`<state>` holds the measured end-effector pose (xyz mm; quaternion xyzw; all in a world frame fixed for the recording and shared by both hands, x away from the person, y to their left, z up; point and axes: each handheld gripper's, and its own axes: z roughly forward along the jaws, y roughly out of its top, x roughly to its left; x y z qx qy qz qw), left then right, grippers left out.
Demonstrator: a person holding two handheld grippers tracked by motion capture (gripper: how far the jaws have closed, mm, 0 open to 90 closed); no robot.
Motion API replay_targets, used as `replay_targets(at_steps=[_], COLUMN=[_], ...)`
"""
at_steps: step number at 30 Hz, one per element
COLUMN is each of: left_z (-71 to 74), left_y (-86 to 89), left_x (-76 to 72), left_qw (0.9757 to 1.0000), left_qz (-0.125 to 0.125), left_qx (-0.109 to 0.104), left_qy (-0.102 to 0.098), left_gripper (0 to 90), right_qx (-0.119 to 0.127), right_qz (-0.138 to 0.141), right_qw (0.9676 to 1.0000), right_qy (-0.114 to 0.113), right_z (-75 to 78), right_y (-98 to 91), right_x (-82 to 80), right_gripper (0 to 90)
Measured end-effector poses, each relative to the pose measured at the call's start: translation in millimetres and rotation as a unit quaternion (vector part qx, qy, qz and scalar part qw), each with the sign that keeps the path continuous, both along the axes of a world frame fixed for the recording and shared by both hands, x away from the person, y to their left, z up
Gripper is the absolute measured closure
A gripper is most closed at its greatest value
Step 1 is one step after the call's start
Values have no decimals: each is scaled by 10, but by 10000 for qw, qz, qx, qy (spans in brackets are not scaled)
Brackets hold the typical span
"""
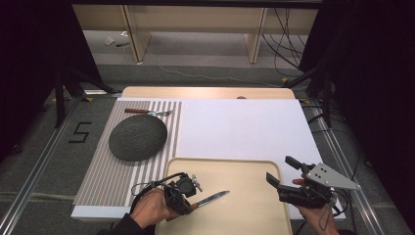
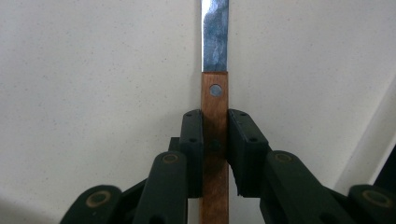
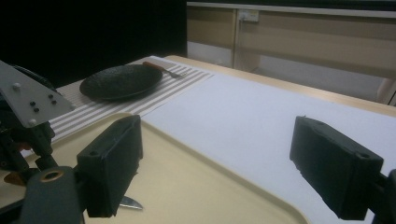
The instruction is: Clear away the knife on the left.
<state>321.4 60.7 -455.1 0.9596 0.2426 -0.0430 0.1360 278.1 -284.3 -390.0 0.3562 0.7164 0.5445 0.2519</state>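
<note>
The tabletop (image 1: 235, 127) carries a white sheet with a striped mat (image 1: 105, 171) on its left side, and a cream tray (image 1: 244, 210) sits at the near edge, overlapping the mat's corner. The tray is where the work is: the left gripper (image 1: 188, 192) has its jaws clamped narrowly on the wooden handle of a knife (image 1: 211, 198), gripping below the rivet as the left gripper view shows (image 2: 215, 140), with the blade pointing out across the tray's bare floor toward the right. Whether the blade rests on the tray or hangs just above it I cannot tell. The step in hand looks like taking the knife out of the tray, which otherwise holds nothing. On the mat a dark round plate (image 1: 138, 137) lies empty, and a fork (image 1: 147, 112) with a wooden handle lies just beyond the plate's far rim, apart from it. A sensible next move would be to carry the knife over to the mat and lay it beside the plate, keeping the blade level and clear of the tray's raised rim. The right gripper (image 1: 284, 177) hovers at the tray's right edge with its jaws wide and nothing between them.
</note>
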Motion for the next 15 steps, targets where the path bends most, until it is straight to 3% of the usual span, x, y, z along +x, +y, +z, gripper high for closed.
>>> replay_targets(at_steps=[7,12,14,15], left_z=[-9,33,72,89], left_y=[3,-3,3,7], left_x=[-3,1,6,5], left_qw=[9998,9994,9988,9983], left_qz=[79,127,167,185], left_qx=[-175,-333,-457,-536], left_qy=[20,-10,-90,-131], left_gripper=[731,410,383,321], right_qx=[-4,-2,-3,4], right_qz=[5,4,5,0], right_qw=[10000,10000,10000,10000], right_qy=[5,12,12,6], right_z=[0,1,1,1], right_y=[0,-2,-3,-3], right_x=[0,1,1,0], right_gripper=[180,180,180,180])
